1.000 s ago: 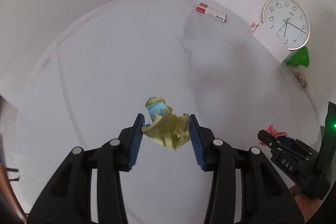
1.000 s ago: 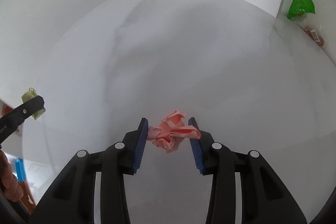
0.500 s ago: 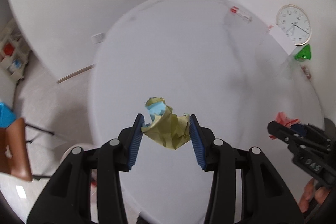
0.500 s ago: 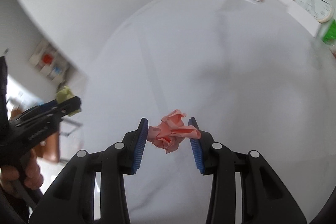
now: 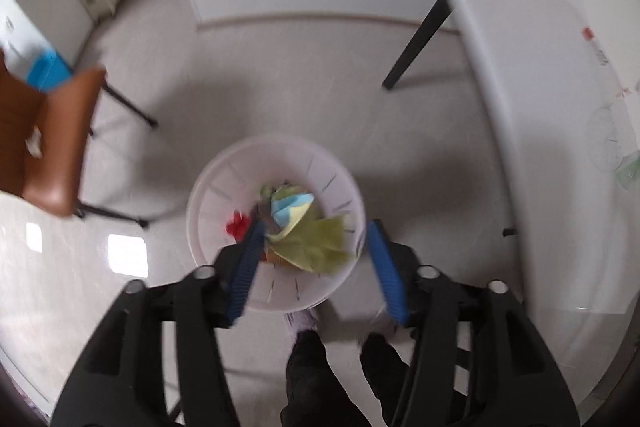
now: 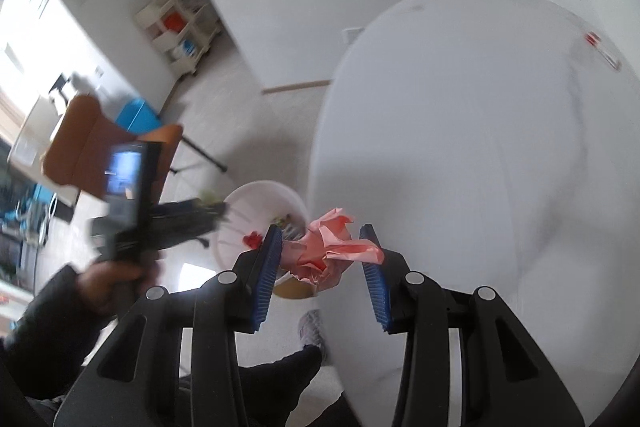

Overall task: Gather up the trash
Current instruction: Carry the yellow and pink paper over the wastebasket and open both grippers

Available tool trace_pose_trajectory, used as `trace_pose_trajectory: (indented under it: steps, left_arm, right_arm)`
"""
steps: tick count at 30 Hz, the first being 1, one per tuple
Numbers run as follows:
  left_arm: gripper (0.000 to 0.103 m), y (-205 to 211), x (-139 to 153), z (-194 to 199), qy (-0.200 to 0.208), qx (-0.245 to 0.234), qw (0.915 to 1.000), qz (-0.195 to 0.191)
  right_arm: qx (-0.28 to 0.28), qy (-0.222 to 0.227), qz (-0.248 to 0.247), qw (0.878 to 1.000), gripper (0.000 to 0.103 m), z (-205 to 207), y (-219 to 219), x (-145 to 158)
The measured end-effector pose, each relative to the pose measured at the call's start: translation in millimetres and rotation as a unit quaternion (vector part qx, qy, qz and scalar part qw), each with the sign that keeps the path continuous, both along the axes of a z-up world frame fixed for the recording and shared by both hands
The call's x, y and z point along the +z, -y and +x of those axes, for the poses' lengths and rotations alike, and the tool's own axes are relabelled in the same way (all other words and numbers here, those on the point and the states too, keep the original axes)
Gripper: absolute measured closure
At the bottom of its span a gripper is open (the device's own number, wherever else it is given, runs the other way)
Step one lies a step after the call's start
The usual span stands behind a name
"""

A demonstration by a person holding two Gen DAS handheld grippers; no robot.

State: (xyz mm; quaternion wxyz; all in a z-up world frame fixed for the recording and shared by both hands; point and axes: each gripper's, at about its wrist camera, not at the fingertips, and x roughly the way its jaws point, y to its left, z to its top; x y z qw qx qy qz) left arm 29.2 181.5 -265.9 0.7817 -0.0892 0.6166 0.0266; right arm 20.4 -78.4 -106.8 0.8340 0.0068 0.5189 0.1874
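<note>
Left gripper [image 5: 316, 259]: pointed steeply down over the white bin [image 5: 208, 195] on the floor. Its fingers [image 5: 244, 267] are opening. The yellow-green and light-blue crumpled paper [image 5: 308, 235] lies between them, close against the left pad; there is a clear gap to the right pad. I read it as let go, not squeezed.

Right gripper [image 6: 324, 275]: fingers [image 6: 266, 271] closed on a crumpled pink paper [image 6: 332, 251]. Both blue pads press on the wad. It hangs at the edge of the white tabletop [image 6: 460, 147], above the gap between tabletop and bin.

Bin: round, white, with slotted walls. It stands on the pale floor [image 5: 280, 75], just beside the tabletop's edge. In the right wrist view the bin [image 6: 260, 203] shows to the left of the pink wad.

Trash in the bin: a small red scrap [image 5: 238, 225] and other mixed bits near the bottom. They are blurred, so I cannot name each one.

Tabletop: white, with a dark leg [image 5: 416, 43]. A small red item [image 6: 592, 39] lies near the far edge, too blurred to name.

Person: a hand [image 6: 112, 279] in a dark sleeve holds the left gripper's handle, seen in the right wrist view. Dark trouser legs [image 5: 312, 367] and a light shoe [image 6: 310, 327] show below.

Room: a brown chair [image 5: 60, 147] stands left of the bin. A pale shelf unit [image 6: 180, 27] stands by the wall.
</note>
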Motion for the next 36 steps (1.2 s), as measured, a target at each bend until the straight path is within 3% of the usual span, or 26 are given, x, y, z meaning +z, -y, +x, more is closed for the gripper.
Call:
trace_pose_trajectory:
  steps: [4,8,15,20,21,23,26,28,31,36]
  left_arm:
    - [0.019,-22,-42,-2,-0.029,0.011,0.9995,0.0]
    - [0.016,-27,-56,-4,-0.035,0.011,0.9992,-0.016]
    - [0.008,-56,-27,-24,0.0,0.082,0.9965,-0.015]
    - [0.008,-101,1,-60,0.018,0.153,0.9879,0.019]
    - [0.008,-109,5,-67,0.019,0.164,0.9859,0.024]
    - [0.008,-124,10,-80,0.018,0.187,0.9816,0.038]
    - [0.008,-139,13,-95,0.015,0.202,0.9771,0.064]
    - [0.008,-143,12,-102,0.01,0.208,0.9754,0.071]
    - [0.008,-146,15,-109,0.009,0.219,0.9735,0.066]
    - [0.008,-134,55,-110,0.04,0.222,0.9718,0.07]
  right_arm:
    - [0.033,-0.007,-0.018,0.999,0.062,6,-33,-5]
    - [0.052,-0.017,-0.024,0.998,0.062,8,-58,-13]
    - [0.113,-0.028,-0.036,0.993,0.061,24,-115,-45]
    - [0.174,-0.058,-0.04,0.982,0.06,44,-179,-101]
    - [0.187,-0.064,-0.043,0.979,0.058,46,-190,-114]
    - [0.207,-0.079,-0.056,0.974,0.032,50,-212,-147]
    - [0.224,-0.101,-0.075,0.967,0.018,49,-235,-189]
    - [0.223,-0.116,-0.092,0.964,0.017,46,-243,-211]
    - [0.218,-0.127,-0.1,0.962,0.017,40,-244,-220]
    - [0.209,-0.106,-0.102,0.967,0.013,32,-233,-182]
